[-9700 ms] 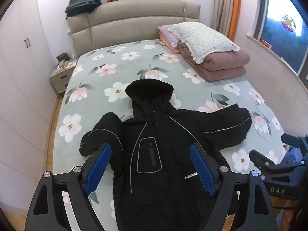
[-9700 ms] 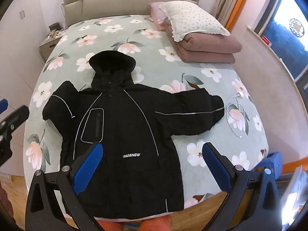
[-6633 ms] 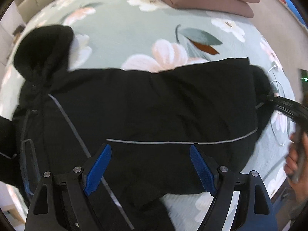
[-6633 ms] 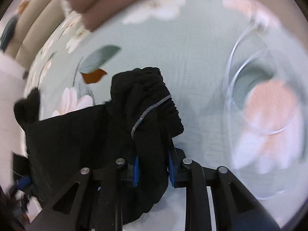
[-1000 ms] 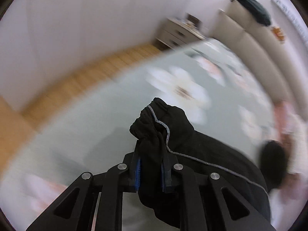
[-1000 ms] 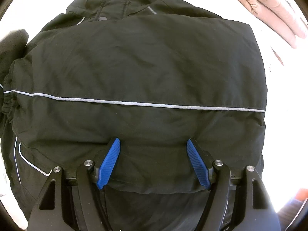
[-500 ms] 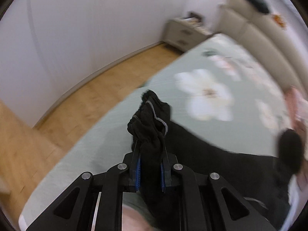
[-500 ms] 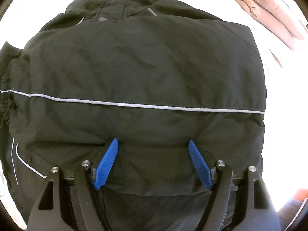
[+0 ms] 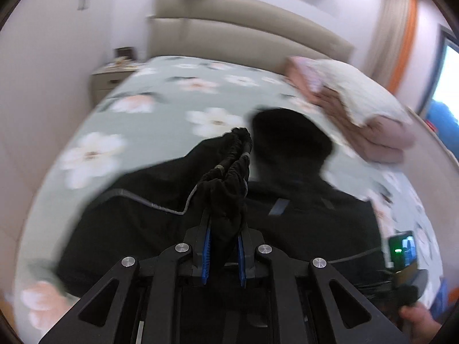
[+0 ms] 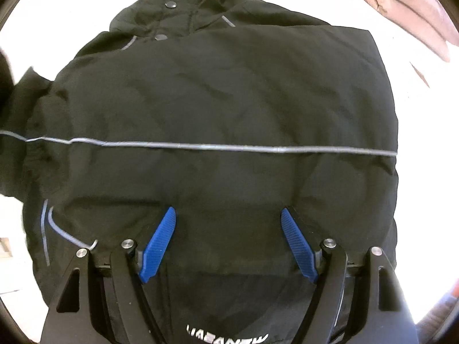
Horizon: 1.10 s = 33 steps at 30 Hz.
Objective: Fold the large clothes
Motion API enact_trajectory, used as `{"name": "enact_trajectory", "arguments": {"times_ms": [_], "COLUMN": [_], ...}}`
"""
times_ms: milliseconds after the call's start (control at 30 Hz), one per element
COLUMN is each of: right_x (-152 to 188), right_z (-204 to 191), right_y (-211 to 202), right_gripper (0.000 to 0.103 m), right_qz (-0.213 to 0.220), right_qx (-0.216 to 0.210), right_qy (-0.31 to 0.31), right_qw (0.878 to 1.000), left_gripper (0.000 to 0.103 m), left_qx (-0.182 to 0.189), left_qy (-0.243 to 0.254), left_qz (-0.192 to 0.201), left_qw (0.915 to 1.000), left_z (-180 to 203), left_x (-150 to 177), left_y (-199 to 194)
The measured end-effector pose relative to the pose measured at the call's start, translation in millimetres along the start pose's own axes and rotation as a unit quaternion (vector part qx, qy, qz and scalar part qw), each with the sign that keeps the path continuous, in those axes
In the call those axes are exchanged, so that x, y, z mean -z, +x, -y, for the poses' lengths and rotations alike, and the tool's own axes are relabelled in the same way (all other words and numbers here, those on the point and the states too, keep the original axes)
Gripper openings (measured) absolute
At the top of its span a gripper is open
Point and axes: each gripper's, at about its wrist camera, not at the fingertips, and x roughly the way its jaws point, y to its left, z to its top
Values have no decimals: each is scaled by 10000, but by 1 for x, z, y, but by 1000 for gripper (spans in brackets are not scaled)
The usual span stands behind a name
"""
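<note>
Coat [image 9: 301, 223] first: it is big and black, and it lies flat on the bed [image 9: 160, 120]. Its long way runs from me up toward the headboard [image 9: 229, 37]. The hood [image 9: 289, 134] is at the far end and points at the headboard. The bottom end, with white letters [image 10: 226, 339] on it, is nearest to me.

The bed has a green sheet with white and pink flowers. A pink quilt [image 9: 384, 140] is folded on the right side, and a white pillow [image 9: 355, 91] sits on top of it. A small table [image 9: 110, 81] stands by the bed on the left.

One sleeve [image 10: 229, 132] is laid flat across the front of the coat, from side to side. A thin gray stripe [image 10: 218, 146] runs along it. The sleeve covers most of the chest, just under the collar snaps [image 10: 171, 5].

My right gripper [image 10: 228, 239] is just over that sleeve. Its two blue fingers [image 10: 159, 243] are spread wide apart, with nothing between them. I cannot tell if the tips touch the cloth.

My left gripper [image 9: 223, 253] is squeezed tight on the other sleeve's cuff [image 9: 232, 172]. The cuff is bunched up and sticks up out of the blue pads [image 9: 206, 249]. It is lifted above the coat, and the rest of that sleeve trails down to the left.
</note>
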Motion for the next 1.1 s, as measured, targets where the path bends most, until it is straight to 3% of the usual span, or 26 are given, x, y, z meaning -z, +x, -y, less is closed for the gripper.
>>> {"name": "enact_trajectory", "arguments": {"times_ms": [133, 300, 400, 467, 533, 633, 767, 933, 1033, 1067, 1100], "right_x": [10, 19, 25, 28, 30, 30, 37, 32, 11, 3, -1], "right_z": [18, 54, 75, 86, 97, 105, 109, 111, 111, 112, 112], "right_y": [-8, -25, -32, -35, -38, -41, -45, -55, -39, -28, -19], "right_gripper": [79, 79, 79, 79, 79, 79, 79, 79, 79, 77, 47], "right_qz": [5, 89, 104, 120, 137, 252, 246, 498, 368, 275, 165], "right_qx": [-133, -175, -251, -339, -452, -700, -947, -1432, -1531, -1636, -1746], "right_qy": [-7, 104, 176, 233, 298, 308, 259, 613, 812, 906, 964], "right_qw": [9999, 9998, 9995, 9991, 9984, 9968, 9949, 9865, 9842, 9820, 9798], "left_gripper": [14, 22, 24, 32, 33, 35, 50, 53, 53, 53, 53], "left_qx": [729, 1577, 2357, 2922, 3163, 3059, 3033, 2515, 2143, 1918, 1718], "left_qy": [289, 486, 160, -110, -398, -560, -902, -1235, -1350, -1349, -1334], "left_qz": [-297, -931, -1653, -2098, -2359, -2351, -2187, -1936, -1713, -1597, -1532], "left_qw": [9965, 9819, 9575, 9330, 9180, 9209, 9231, 9402, 9521, 9589, 9640], "left_z": [80, 160, 186, 193, 192, 179, 152, 106, 77, 69, 63], "left_x": [11, 33, 47, 59, 68, 73, 71, 70, 65, 63, 62], "left_y": [26, 67, 91, 101, 102, 89, 61, 44, 39, 37, 34]}}
